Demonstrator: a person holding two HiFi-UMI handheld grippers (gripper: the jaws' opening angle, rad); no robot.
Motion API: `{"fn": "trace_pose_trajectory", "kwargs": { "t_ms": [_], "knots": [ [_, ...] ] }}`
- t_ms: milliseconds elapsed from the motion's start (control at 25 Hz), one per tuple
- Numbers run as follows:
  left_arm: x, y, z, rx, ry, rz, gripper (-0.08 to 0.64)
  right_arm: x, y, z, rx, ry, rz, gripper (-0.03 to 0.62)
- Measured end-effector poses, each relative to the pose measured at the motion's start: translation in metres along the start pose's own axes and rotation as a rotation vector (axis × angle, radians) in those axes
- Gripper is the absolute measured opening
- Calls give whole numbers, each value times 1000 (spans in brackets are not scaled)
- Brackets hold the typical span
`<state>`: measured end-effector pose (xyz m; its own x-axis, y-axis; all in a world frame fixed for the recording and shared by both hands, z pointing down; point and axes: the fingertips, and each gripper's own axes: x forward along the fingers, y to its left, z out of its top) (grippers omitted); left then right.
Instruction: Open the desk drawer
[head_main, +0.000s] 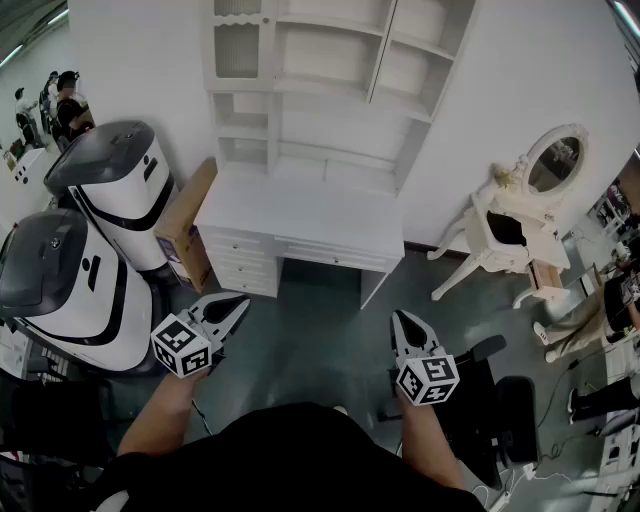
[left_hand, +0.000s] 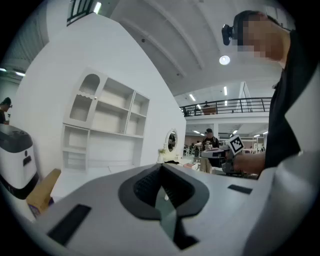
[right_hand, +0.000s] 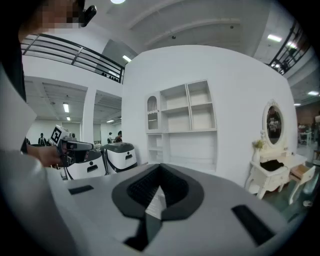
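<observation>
A white desk (head_main: 300, 215) with a tall shelf hutch (head_main: 320, 70) stands against the wall ahead of me. Its drawers are closed: a stack on the left (head_main: 240, 265) and a flat one under the top (head_main: 335, 258). Both grippers hover over the dark floor, well short of the desk. My left gripper (head_main: 240, 302) points at the left drawer stack, jaws shut and empty (left_hand: 161, 166). My right gripper (head_main: 400, 316) is below the desk's right half, jaws also shut with nothing between them (right_hand: 160, 166). The hutch (right_hand: 182, 125) shows beyond the right jaws.
Two white and grey machines (head_main: 110, 190) (head_main: 60, 285) stand at the left, with a cardboard box (head_main: 185, 225) leaning against the desk's left side. A white vanity table with an oval mirror (head_main: 520, 215) stands at the right. Black equipment (head_main: 505, 400) lies on the floor by my right arm.
</observation>
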<state>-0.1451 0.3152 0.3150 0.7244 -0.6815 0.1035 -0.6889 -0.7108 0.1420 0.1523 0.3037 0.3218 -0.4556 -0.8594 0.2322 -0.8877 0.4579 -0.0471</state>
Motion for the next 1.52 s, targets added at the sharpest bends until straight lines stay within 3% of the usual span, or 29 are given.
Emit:
{"fn": "trace_pose_trajectory", "kwargs": {
  "t_ms": [320,600,1160,1520],
  "knots": [
    [24,5,11,34,-3,-27,8,5,-2,-7,20,10,-23,2],
    [24,1,13,28,-3,-50,9,6,10,4,51,-42,-10,2],
    [8,40,-7,-21,29,34,9,70,12,-14,75,45,66,0],
    [37,73,-13,-41,57,82,9,127,-19,-23,96,79,108,2]
  ]
}}
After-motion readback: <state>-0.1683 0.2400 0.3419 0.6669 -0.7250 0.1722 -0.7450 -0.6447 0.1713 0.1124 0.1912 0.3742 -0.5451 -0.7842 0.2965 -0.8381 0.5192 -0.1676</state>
